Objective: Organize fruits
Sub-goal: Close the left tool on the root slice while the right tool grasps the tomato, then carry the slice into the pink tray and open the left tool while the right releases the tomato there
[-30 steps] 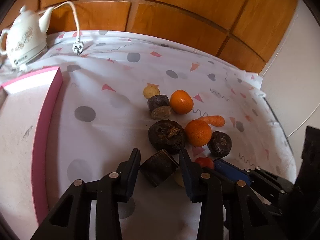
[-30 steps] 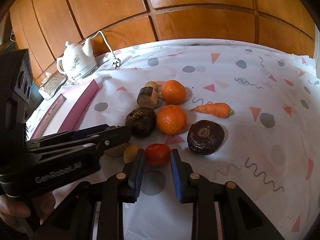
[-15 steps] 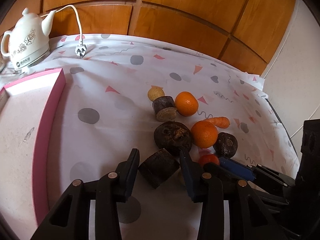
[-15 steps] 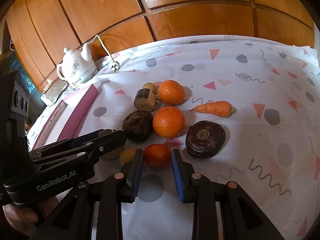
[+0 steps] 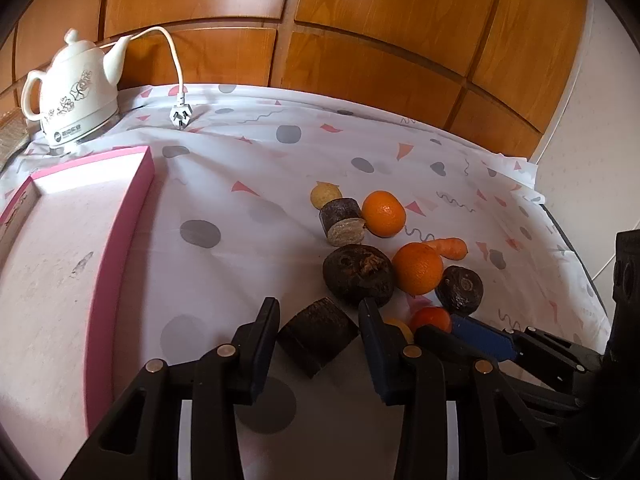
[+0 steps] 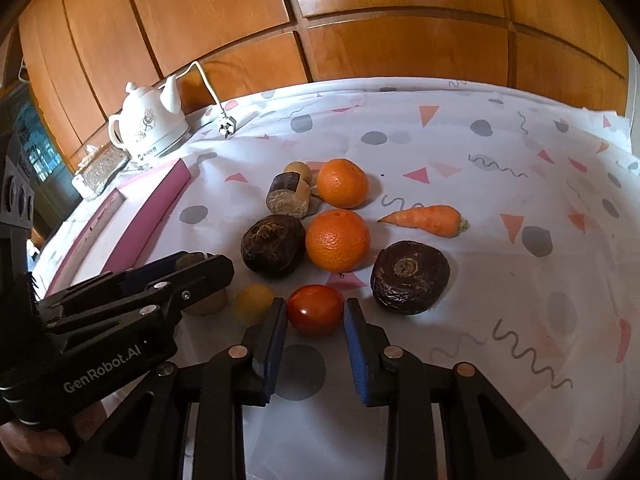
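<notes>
My left tongs (image 5: 318,330) were clamped on a dark, cut root chunk (image 5: 318,336), its ends against both pads, low over the patterned tablecloth (image 5: 248,168). My right tongs (image 6: 315,314) were closed on a small red tomato (image 6: 315,309), which sat between the blue pads. Just beyond lay a yellow fruit (image 6: 252,299), two dark beetroots (image 6: 273,250) (image 6: 409,277), two tangerines (image 6: 338,240) (image 6: 342,183), a carrot (image 6: 426,220) and another cut root piece (image 6: 286,196). A pink tray (image 5: 132,216) lay well apart at left, near a white kettle (image 5: 74,88).
</notes>
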### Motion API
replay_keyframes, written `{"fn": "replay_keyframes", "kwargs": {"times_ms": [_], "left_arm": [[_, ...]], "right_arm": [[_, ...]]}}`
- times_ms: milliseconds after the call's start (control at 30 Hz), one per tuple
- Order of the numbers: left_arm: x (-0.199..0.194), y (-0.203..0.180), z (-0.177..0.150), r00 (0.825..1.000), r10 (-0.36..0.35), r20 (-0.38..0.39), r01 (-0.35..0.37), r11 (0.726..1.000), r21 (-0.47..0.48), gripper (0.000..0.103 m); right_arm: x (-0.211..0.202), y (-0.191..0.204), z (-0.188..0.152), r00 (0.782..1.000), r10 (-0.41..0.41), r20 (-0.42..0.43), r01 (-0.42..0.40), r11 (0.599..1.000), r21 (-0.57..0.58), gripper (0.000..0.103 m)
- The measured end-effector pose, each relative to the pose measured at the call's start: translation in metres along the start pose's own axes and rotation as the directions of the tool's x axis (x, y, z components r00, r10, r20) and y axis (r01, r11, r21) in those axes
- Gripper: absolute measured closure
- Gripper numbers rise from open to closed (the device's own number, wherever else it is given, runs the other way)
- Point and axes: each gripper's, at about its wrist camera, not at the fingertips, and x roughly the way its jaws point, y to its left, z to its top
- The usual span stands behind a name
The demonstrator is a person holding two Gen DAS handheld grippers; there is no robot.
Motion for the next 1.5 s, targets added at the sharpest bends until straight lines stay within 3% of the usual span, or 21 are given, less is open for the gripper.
{"fn": "replay_keyframes", "kwargs": {"times_ms": [300,600,1033,1233,1333,1433,1500], "left_arm": [[-0.025,0.002,-0.001,0.999,0.03,0.027,-0.03,1.0,0.001,0.062],[-0.07,0.037,0.009,0.983,0.153,0.103,-0.145,0.986,-0.079,0.062],[-0.103,0.111,0.005,0.929,0.351,0.116,-0.32,0.921,-0.223,0.062],[-0.113,0.147,-0.002,0.884,0.458,0.089,-0.413,0.856,-0.31,0.061],[-0.118,0.16,-0.005,0.868,0.492,0.074,-0.441,0.829,-0.343,0.061],[-0.124,0.169,-0.008,0.862,0.501,0.072,-0.442,0.815,-0.374,0.06],[-0.129,0.169,-0.008,0.858,0.507,0.085,-0.442,0.812,-0.382,0.052]], "right_arm": [[-0.019,0.004,-0.002,1.0,-0.012,0.019,0.012,1.0,-0.002,0.075],[-0.026,0.037,0.016,0.997,0.074,0.02,-0.073,0.995,-0.074,0.075],[-0.006,0.129,0.044,0.967,0.243,-0.075,-0.254,0.932,-0.258,0.075],[0.012,0.165,0.053,0.952,0.286,-0.108,-0.305,0.913,-0.272,0.074],[0.022,0.181,0.058,0.942,0.313,-0.121,-0.334,0.909,-0.251,0.074],[0.024,0.197,0.059,0.942,0.317,-0.114,-0.336,0.901,-0.274,0.073],[0.024,0.202,0.058,0.939,0.323,-0.117,-0.344,0.898,-0.275,0.067]]}}
